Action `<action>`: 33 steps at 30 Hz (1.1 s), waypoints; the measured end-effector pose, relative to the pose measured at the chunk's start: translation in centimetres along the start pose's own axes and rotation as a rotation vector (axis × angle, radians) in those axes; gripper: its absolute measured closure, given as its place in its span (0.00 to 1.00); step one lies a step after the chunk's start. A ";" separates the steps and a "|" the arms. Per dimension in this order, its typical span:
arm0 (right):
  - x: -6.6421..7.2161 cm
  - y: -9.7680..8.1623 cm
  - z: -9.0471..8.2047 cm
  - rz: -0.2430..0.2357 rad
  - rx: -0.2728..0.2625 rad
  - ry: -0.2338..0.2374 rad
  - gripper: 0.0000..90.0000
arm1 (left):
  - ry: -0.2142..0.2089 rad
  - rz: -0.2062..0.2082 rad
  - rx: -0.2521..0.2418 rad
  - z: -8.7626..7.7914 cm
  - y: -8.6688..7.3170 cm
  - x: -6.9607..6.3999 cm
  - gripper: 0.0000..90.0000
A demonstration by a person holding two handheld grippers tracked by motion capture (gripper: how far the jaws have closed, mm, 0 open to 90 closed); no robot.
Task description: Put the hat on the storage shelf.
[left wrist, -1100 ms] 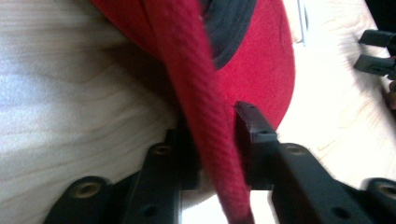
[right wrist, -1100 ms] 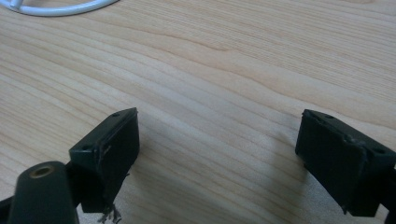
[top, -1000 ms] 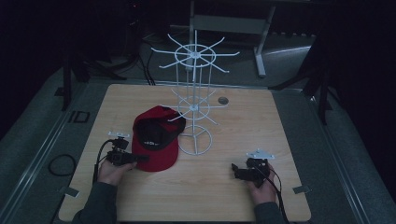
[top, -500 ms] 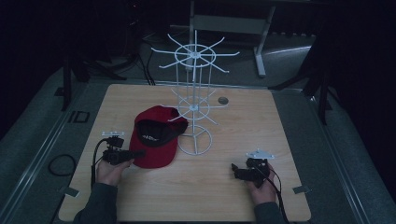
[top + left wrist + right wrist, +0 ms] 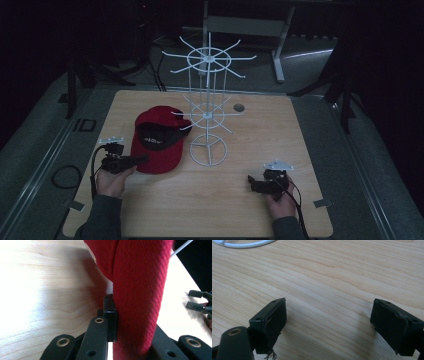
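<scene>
A red cap (image 5: 159, 142) lies on the wooden table (image 5: 280, 140) left of the white wire rack (image 5: 207, 115), its dark inside with white lettering facing up. My left gripper (image 5: 142, 159) reaches in from the left and is shut on the cap's near edge. In the left gripper view the red fabric (image 5: 140, 290) stands pinched between the jaws, with one black finger (image 5: 110, 315) pressed against it and the other hidden behind the cloth. My right gripper (image 5: 252, 184) rests at the table's front right, open. Its pads (image 5: 272, 315) hover over bare wood with nothing between them.
The rack's ring base (image 5: 208, 149) stands just right of the cap, and its rim (image 5: 244, 243) shows at the top of the right gripper view. A small dark round thing (image 5: 238, 107) sits behind the rack. The other gripper (image 5: 200, 302) appears far right in the left gripper view.
My left gripper has risen slightly with the cap's edge held in it, tilting that side of the cap up. The right gripper has stayed still.
</scene>
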State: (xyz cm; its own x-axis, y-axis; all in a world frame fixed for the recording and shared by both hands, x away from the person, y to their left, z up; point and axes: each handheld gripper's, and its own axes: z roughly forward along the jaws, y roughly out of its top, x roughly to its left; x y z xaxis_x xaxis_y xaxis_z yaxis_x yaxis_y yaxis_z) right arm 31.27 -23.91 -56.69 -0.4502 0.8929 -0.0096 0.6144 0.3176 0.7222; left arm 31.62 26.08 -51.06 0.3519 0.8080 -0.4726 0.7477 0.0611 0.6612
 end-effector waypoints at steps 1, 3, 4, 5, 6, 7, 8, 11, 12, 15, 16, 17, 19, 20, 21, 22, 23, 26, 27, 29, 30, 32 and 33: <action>0.0 0.0 0.0 0.000 0.000 0.000 0.15 | 0.007 0.005 -0.004 -0.2 0.1 -0.1 0.95; 0.0 0.0 0.0 0.000 0.000 0.000 0.15 | 0.021 0.014 -0.018 -0.5 0.2 -0.2 0.95; 0.0 0.0 0.0 0.000 0.000 0.000 0.15 | 0.023 0.016 -0.025 -0.7 0.3 -0.3 0.95; 0.0 0.0 0.0 0.000 0.000 0.000 0.15 | 0.025 0.017 -0.030 -0.8 0.4 -0.3 0.95; 0.0 0.0 0.0 0.000 0.000 0.000 0.15 | 0.028 0.018 -0.035 -1.0 0.5 -0.3 0.95; 0.0 0.0 0.0 0.000 0.000 0.000 0.15 | 0.028 0.020 -0.041 -1.1 0.6 -0.3 0.95; 0.0 0.0 0.0 0.000 0.000 0.000 0.15 | 0.032 0.021 -0.045 -1.3 0.7 -0.3 0.95; 0.0 0.0 0.0 0.000 0.000 0.000 0.15 | 0.040 0.024 -0.066 -1.7 1.0 -0.4 0.95; 0.0 0.0 0.0 0.000 0.000 0.000 0.15 | 0.041 0.025 -0.069 -1.9 1.0 -0.4 0.95; 0.0 0.0 0.0 -0.001 0.000 0.000 0.15 | 0.042 0.025 -0.086 -2.3 1.3 -0.5 0.95; 0.0 0.0 0.0 0.000 0.000 0.000 0.15 | 0.046 0.025 -0.092 -2.4 1.3 -0.5 0.95; 0.0 0.0 0.0 -0.001 0.000 0.000 0.15 | 0.049 0.026 -0.097 -2.5 1.4 -0.5 0.95; 0.0 0.0 0.0 0.000 0.000 0.000 0.15 | 0.053 0.027 -0.106 -2.8 1.5 -0.6 0.95; 0.0 0.0 0.0 0.000 0.000 0.000 0.15 | 0.055 0.028 -0.110 -2.9 1.6 -0.6 0.95; 0.0 0.0 0.0 0.000 0.000 0.000 0.15 | 0.056 0.027 -0.116 -3.0 1.7 -0.6 0.95; 0.0 0.0 0.0 0.001 0.000 0.000 0.15 | 0.058 0.029 -0.120 -3.1 1.8 -0.6 0.95; 0.0 0.0 0.0 0.001 0.001 0.000 0.15 | 0.059 0.031 -0.124 -3.2 1.9 -0.7 0.95; 0.0 0.0 0.0 0.001 0.001 0.000 0.15 | 0.064 0.037 -0.134 -3.6 2.1 -0.8 0.95; 0.0 0.0 0.0 0.000 0.001 0.000 0.15 | 0.065 0.037 -0.139 -3.6 2.2 -0.8 0.95; 0.0 0.0 0.0 0.000 0.001 0.000 0.15 | 0.065 0.035 -0.148 -3.8 2.3 -0.9 0.95; 0.0 0.0 0.0 0.001 0.001 0.000 0.15 | 0.067 0.035 -0.153 -3.9 2.4 -0.9 0.95; 0.0 0.0 0.0 0.000 0.001 0.000 0.15 | 0.070 0.033 -0.164 -4.1 2.5 -0.9 0.95; 0.0 0.0 0.0 0.000 0.000 0.000 0.15 | 0.071 0.031 -0.170 -4.2 2.5 -1.0 0.95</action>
State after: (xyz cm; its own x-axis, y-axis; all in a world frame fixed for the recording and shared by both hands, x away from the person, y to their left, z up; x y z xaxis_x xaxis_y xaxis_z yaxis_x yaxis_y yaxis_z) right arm 31.27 -23.91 -56.68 -0.4501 0.8929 -0.0092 0.6149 0.3174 0.7219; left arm 30.78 27.90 -46.47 0.3279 0.8500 -0.4122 0.6293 0.1289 0.7664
